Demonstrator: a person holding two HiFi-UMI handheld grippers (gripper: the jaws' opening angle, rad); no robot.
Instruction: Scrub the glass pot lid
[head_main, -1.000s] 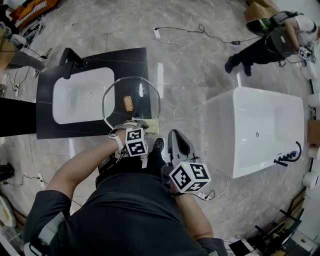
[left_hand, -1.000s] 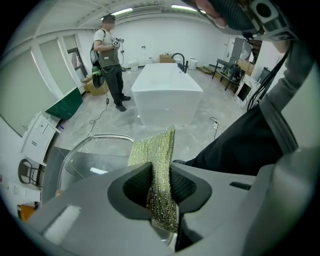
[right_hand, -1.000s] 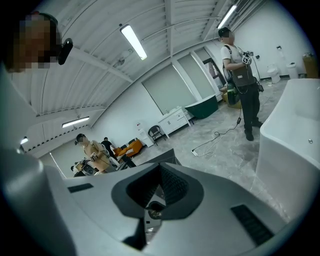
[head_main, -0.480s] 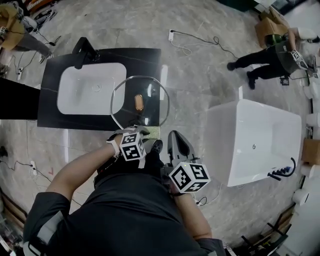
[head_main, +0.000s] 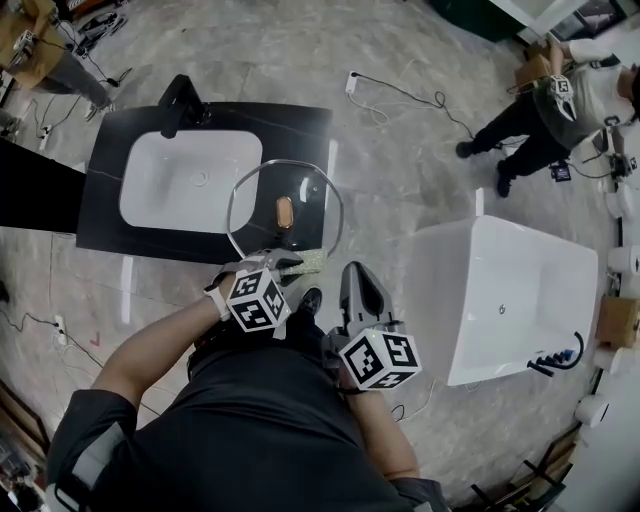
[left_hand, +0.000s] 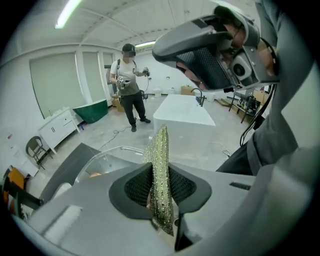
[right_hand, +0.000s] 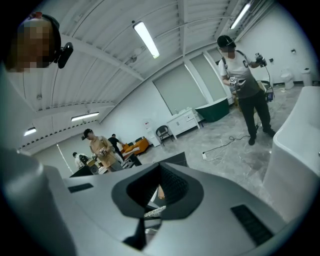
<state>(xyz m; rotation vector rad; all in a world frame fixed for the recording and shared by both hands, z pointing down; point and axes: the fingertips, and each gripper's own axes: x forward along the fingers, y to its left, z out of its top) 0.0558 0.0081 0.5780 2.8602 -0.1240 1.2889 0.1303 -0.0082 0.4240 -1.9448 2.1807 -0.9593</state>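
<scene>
The glass pot lid, with a copper knob, lies over the right end of the black counter. My left gripper is at the lid's near rim, shut on a green-gold scrub pad. In the left gripper view the pad stands upright between the jaws of the left gripper, with the lid just beyond. My right gripper hangs to the right of the lid, close to my body, shut and holding nothing. In its own view, the right gripper points towards the lid.
A white basin is set in the counter, with a black tap behind it. A white bathtub stands to the right. A person stands at the far right, and a cable lies on the marble floor.
The head view has swung, so the counter and lid sit further right in the picture. The left gripper stays at the lid's near rim with the pad. The far person has moved.
</scene>
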